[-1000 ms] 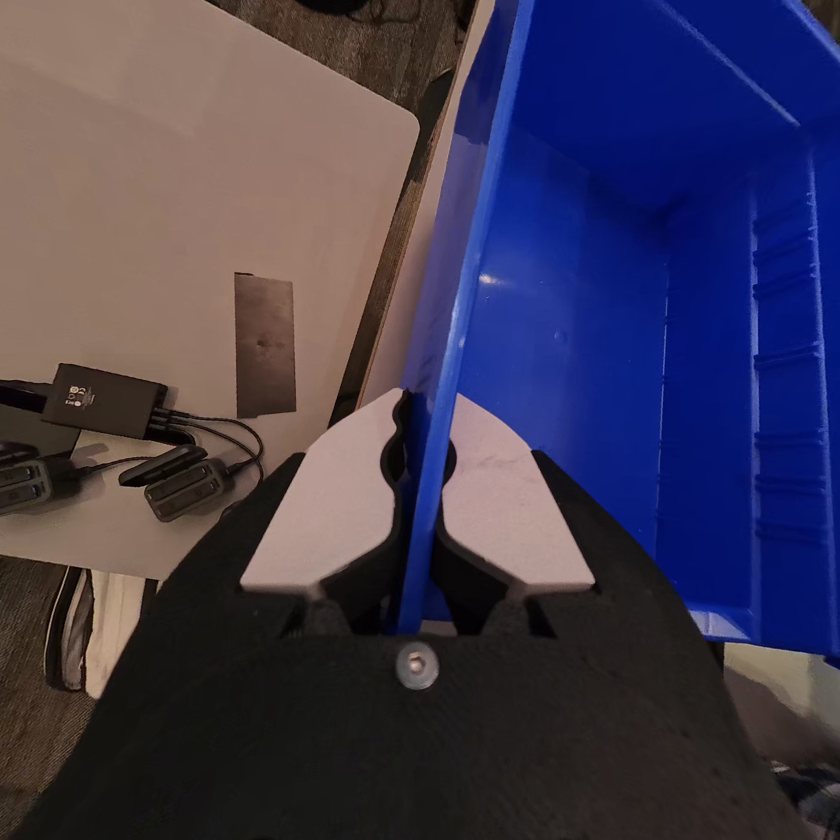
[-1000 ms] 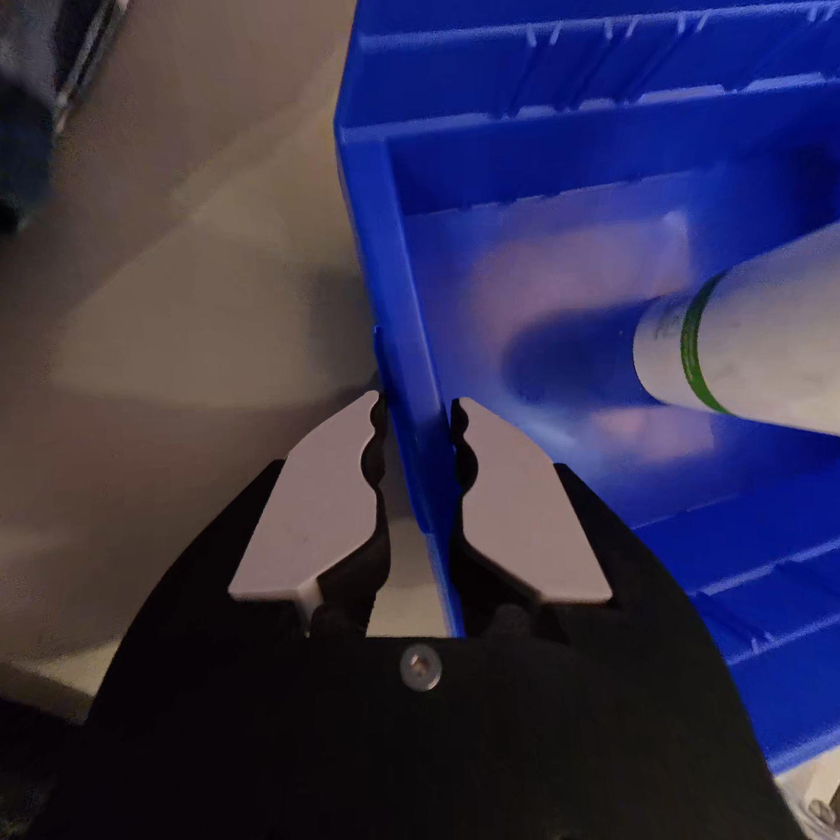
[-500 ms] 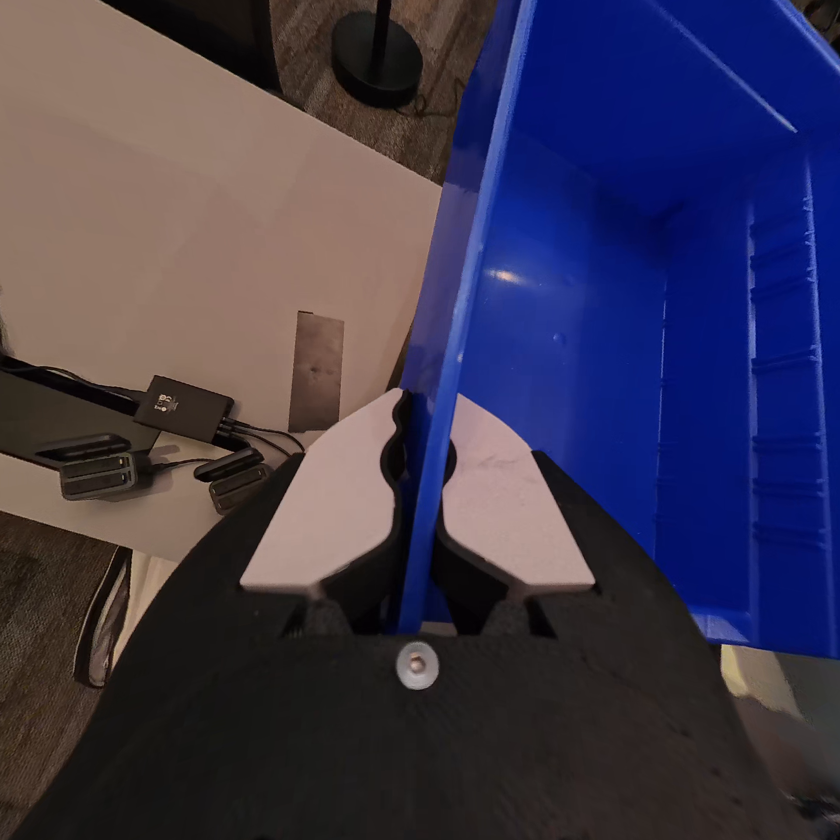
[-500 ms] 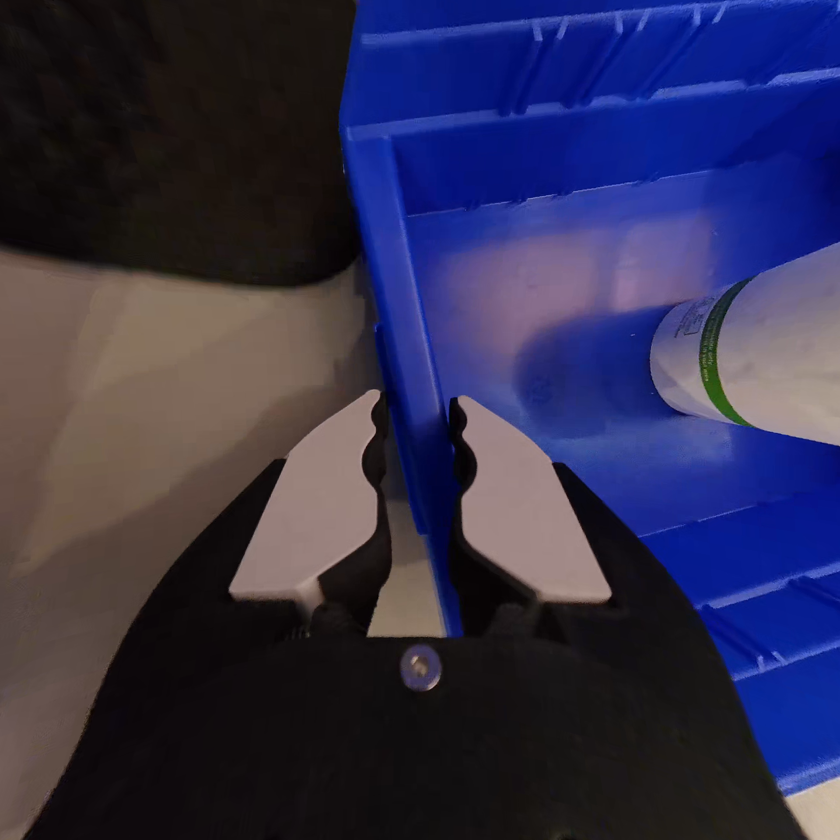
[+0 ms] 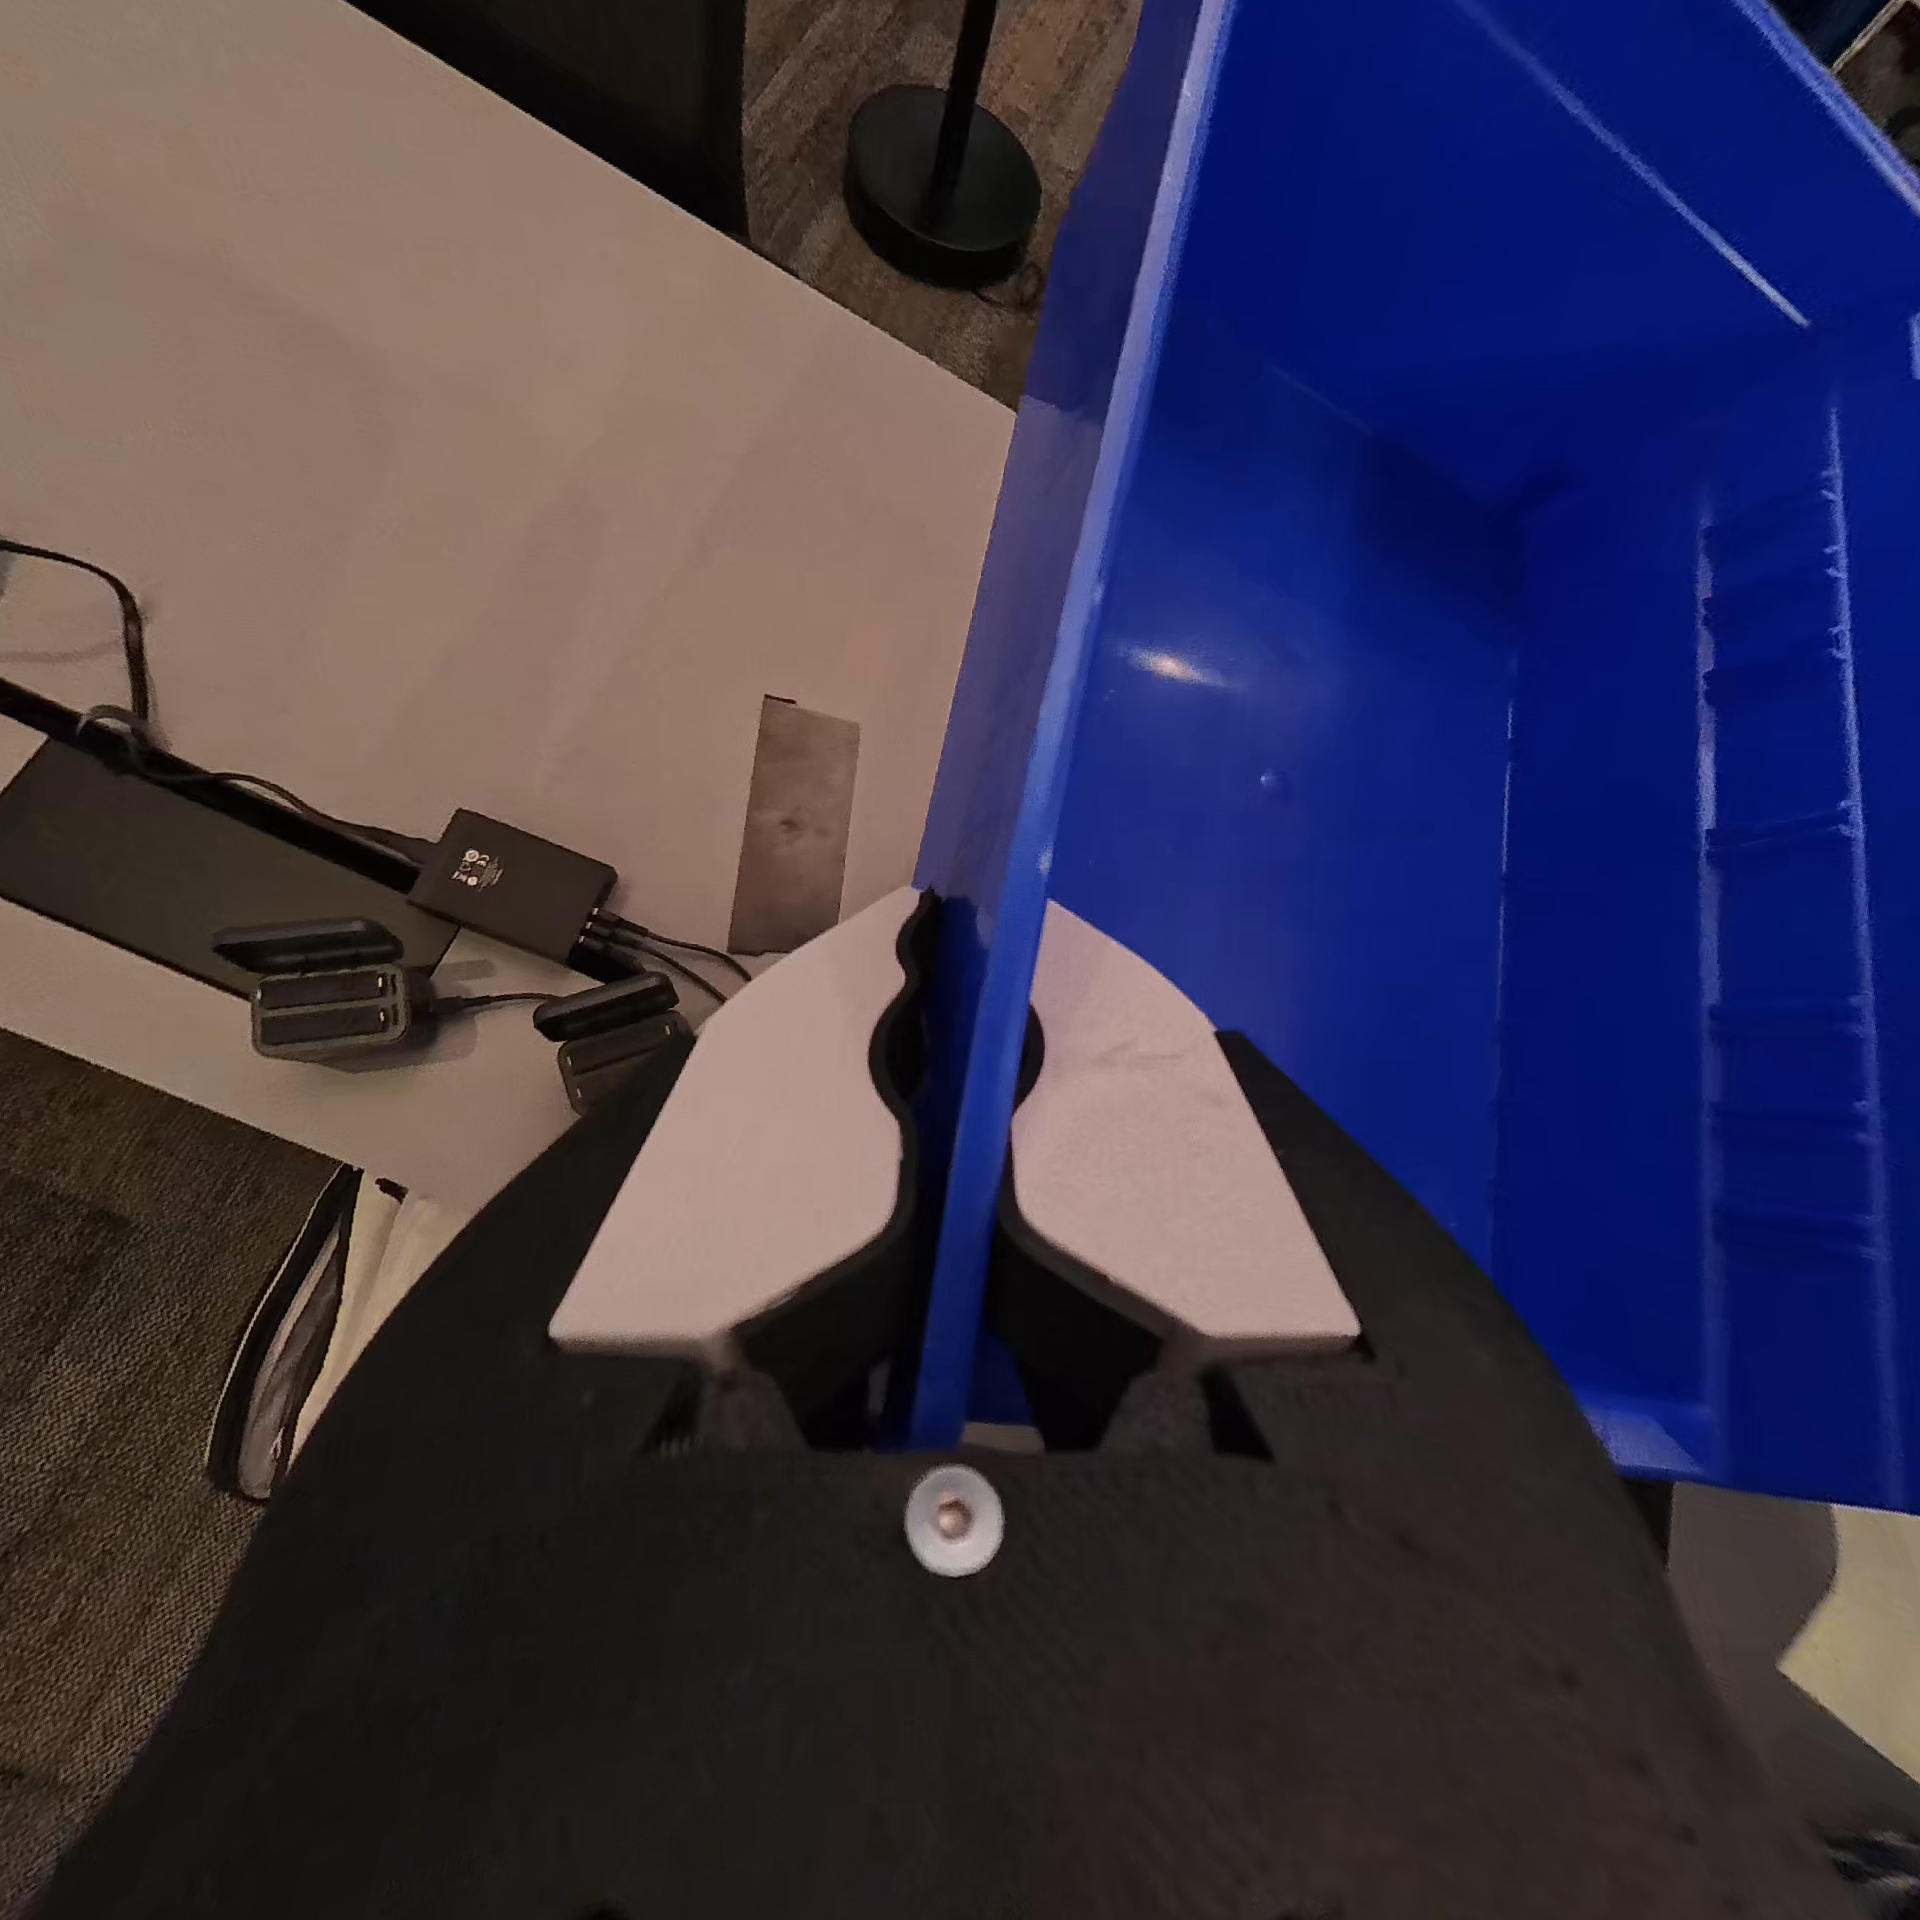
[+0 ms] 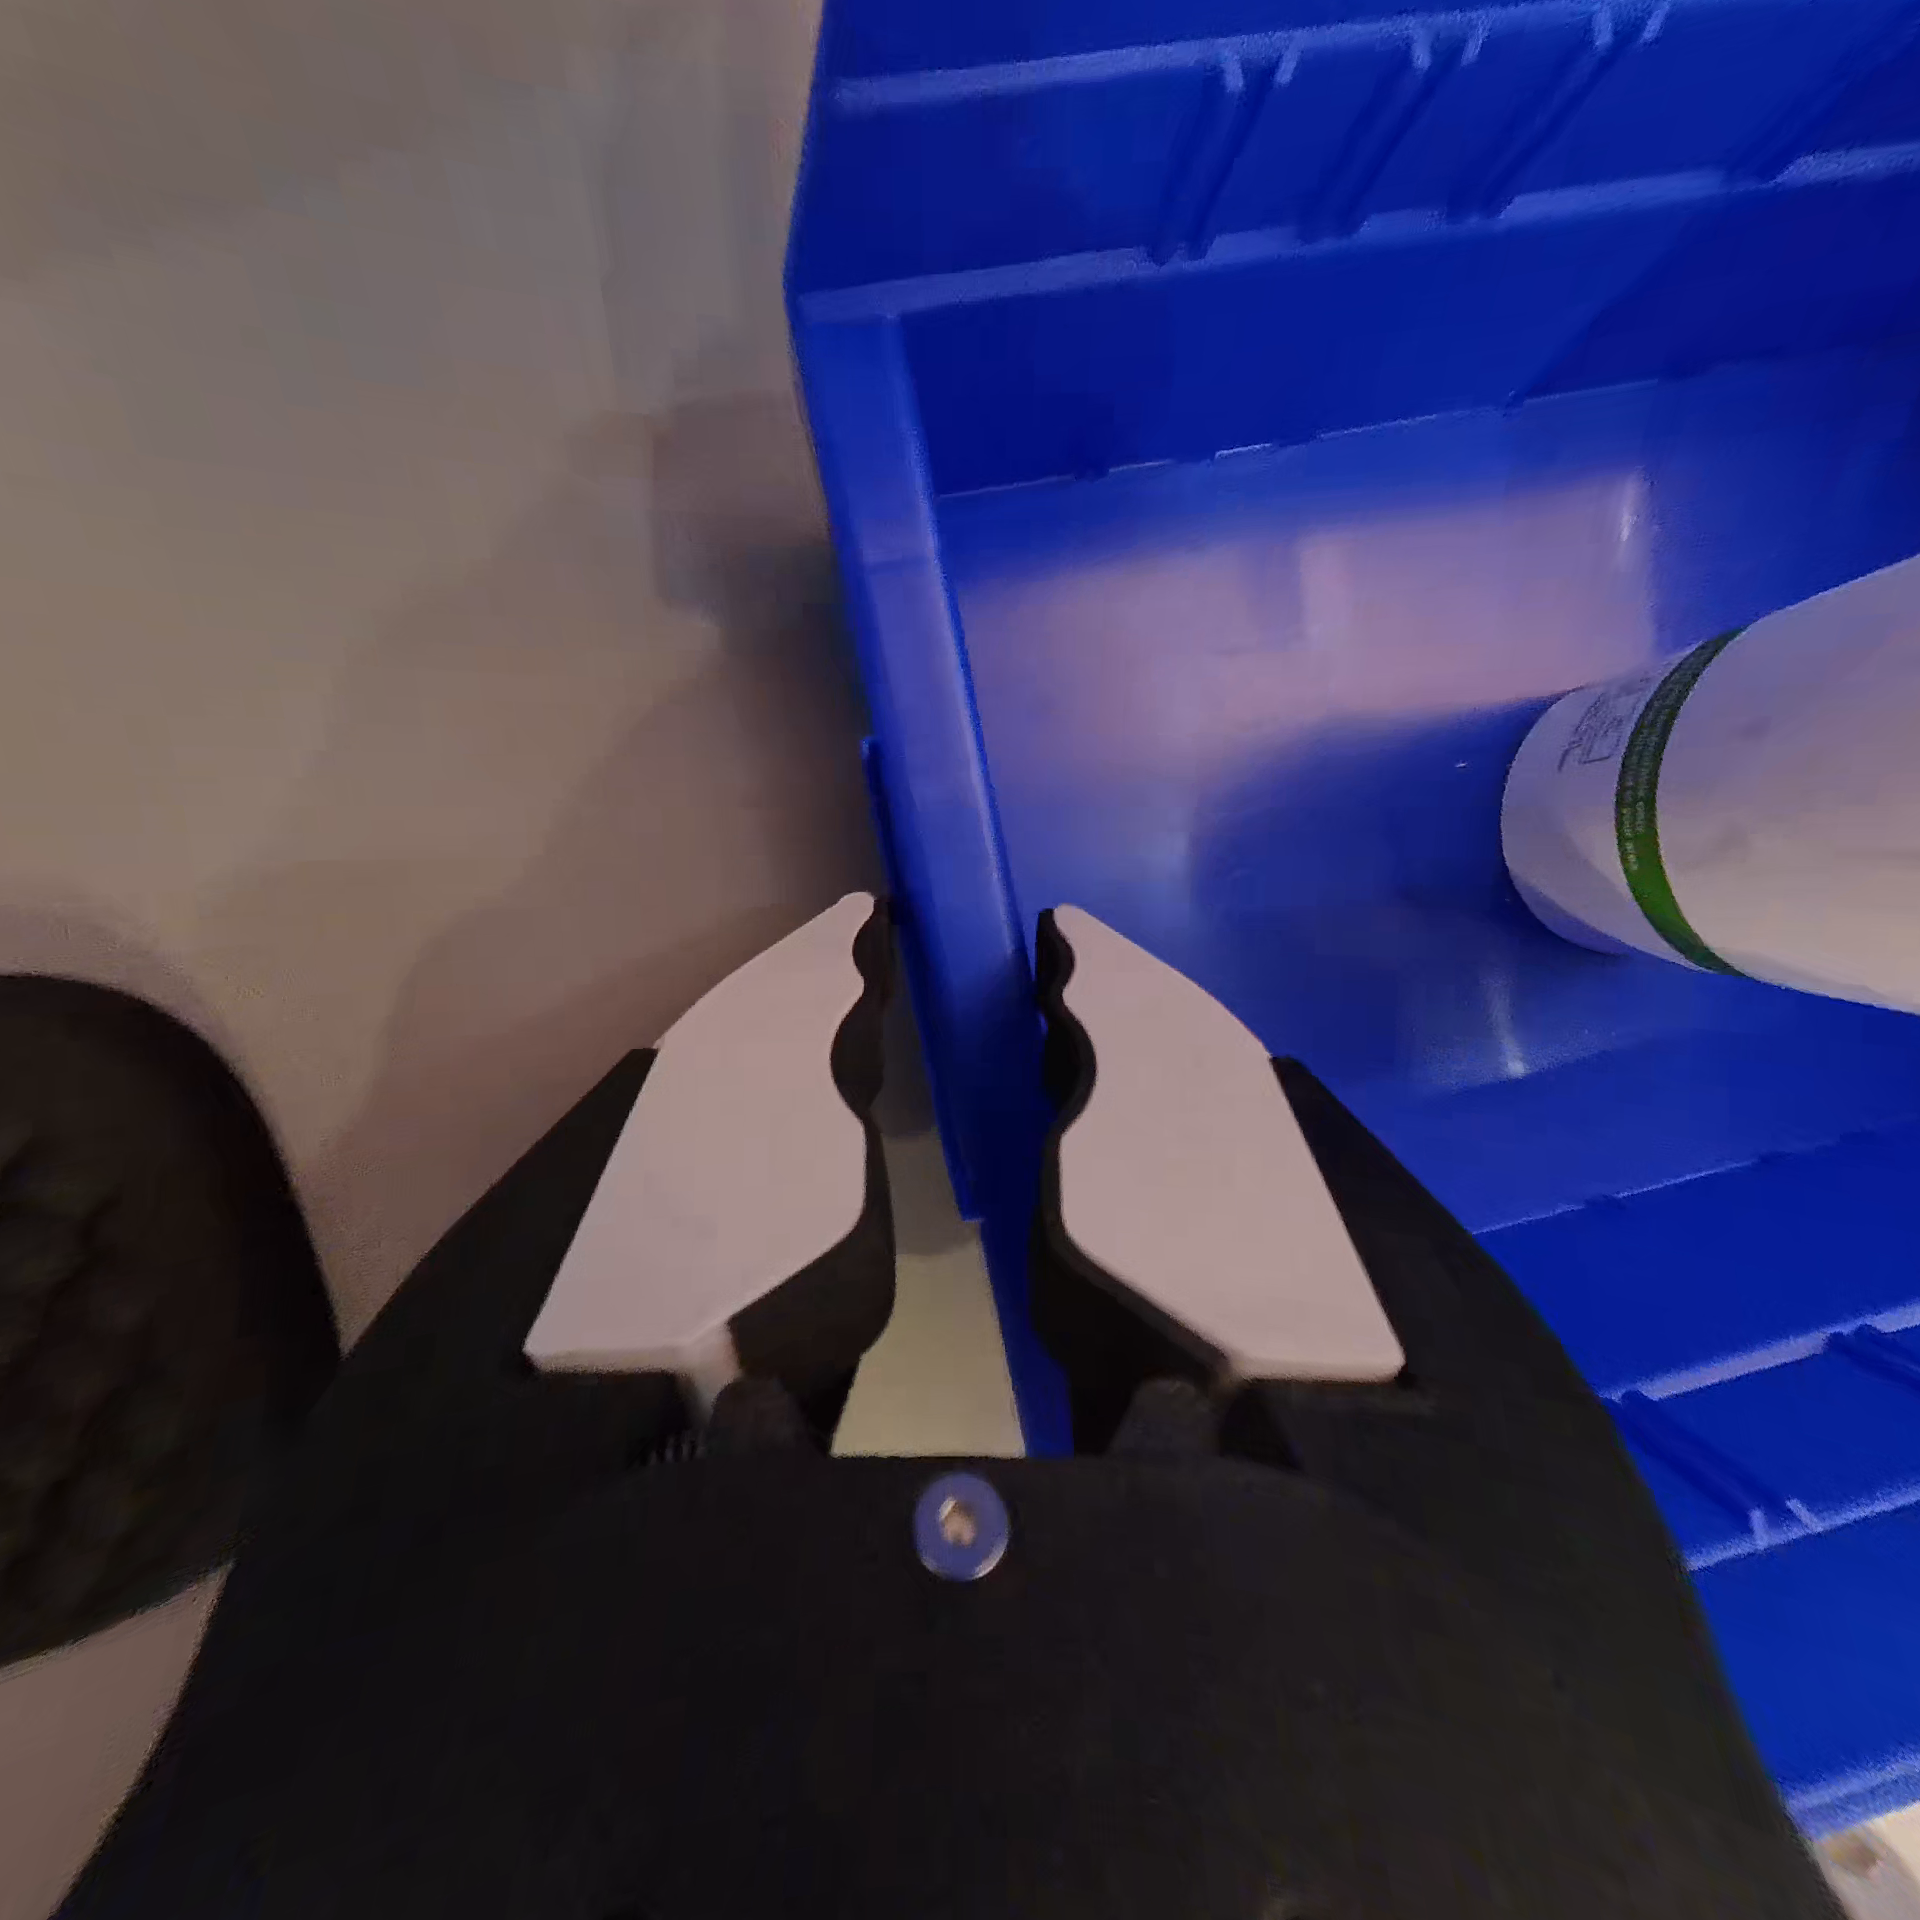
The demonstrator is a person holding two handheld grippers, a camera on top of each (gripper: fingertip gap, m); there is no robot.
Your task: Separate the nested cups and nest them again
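Right wrist view: your right gripper (image 6: 961, 914) is clamping the blue bin (image 6: 1351, 312) wall; your left gripper (image 5: 971, 925) is pinching its other wall. Inside the bin, the white cups (image 6: 1714, 821) are lying sideways, probably light and crushable; take them near the rim.

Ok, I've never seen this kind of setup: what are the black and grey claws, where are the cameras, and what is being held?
These are two hand-held grippers, each with its own camera looking along its fingers. The left gripper pinches the thin wall of a blue bin. The right gripper clamps a thicker edge of a blue bin holding a white cup with a green band, lying on its side. In the left view, a white table carries black chargers and cables.
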